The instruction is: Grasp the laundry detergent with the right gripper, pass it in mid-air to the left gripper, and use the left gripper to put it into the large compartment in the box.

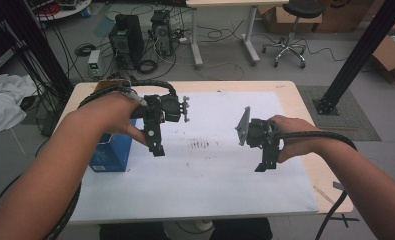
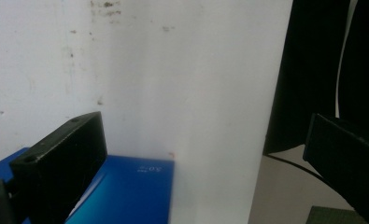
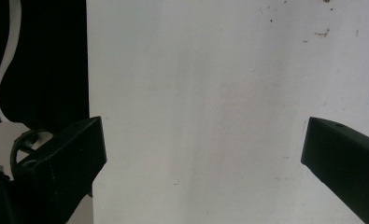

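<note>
Here's the wooden table (image 1: pixel 305 115), centre of the high view, most of its top covered by a white sheet (image 1: pixel 210 175) with a smudge of dark marks (image 1: pixel 201 145) near the middle. Behind it, upper part of the frame, a grey floor with two computer towers (image 1: pixel 127 37), loose cables, a white desk's legs (image 1: pixel 197 42) and a black stool on castors (image 1: pixel 295 25). A black slanted post (image 1: pixel 360 55) stands at the right, cardboard boxes at upper right, white cloth (image 1: pixel 2 100) at the left edge.

Both forearms come in from the bottom corners. The left gripper (image 1: pixel 156 145) hangs left of centre, pointing down toward the sheet, hand wrapped over its top, cable looping back over the wrist. In the left gripper view its jaws stand wide apart with nothing between them, just white sheet.

The right gripper (image 1: pixel 266 162) sits right of centre, also angled down, grey plate (image 1: pixel 243 126) tilted up on its near side. In its own view the jaws are spread wide over bare white sheet, holding nothing.

The blue box (image 1: pixel 112 152) stands at the sheet's left edge, just beside the left gripper and partly under that hand; its blue top (image 2: pixel 126 191) shows at the bottom left of the left gripper view, beside the left-hand jaw. Whether it's open, and what's inside, can't be told.
</note>
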Action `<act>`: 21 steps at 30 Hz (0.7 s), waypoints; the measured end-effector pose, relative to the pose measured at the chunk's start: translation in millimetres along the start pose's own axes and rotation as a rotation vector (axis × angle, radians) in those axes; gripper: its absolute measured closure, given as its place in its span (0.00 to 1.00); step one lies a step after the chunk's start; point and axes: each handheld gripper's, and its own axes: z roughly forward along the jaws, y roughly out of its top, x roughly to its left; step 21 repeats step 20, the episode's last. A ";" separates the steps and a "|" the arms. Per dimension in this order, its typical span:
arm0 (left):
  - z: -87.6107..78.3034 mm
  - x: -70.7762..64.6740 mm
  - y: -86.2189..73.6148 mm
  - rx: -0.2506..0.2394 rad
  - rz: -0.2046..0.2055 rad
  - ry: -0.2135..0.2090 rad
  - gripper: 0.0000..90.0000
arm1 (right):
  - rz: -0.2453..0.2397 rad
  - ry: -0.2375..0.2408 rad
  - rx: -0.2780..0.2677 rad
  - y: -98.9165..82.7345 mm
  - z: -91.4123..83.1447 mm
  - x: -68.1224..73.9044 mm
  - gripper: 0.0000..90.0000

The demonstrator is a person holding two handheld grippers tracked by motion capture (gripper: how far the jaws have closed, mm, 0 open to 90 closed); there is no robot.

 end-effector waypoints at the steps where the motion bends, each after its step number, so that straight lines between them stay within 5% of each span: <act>1: 0.2 -2.3 -0.4 0.004 0.006 0.002 0.00 | -0.001 -0.003 0.000 0.6 -0.3 0.7 0.00; 21: 3.0 -1.4 4.7 0.016 0.011 -0.014 0.00 | 0.007 -0.006 -0.006 -2.3 1.0 2.2 0.00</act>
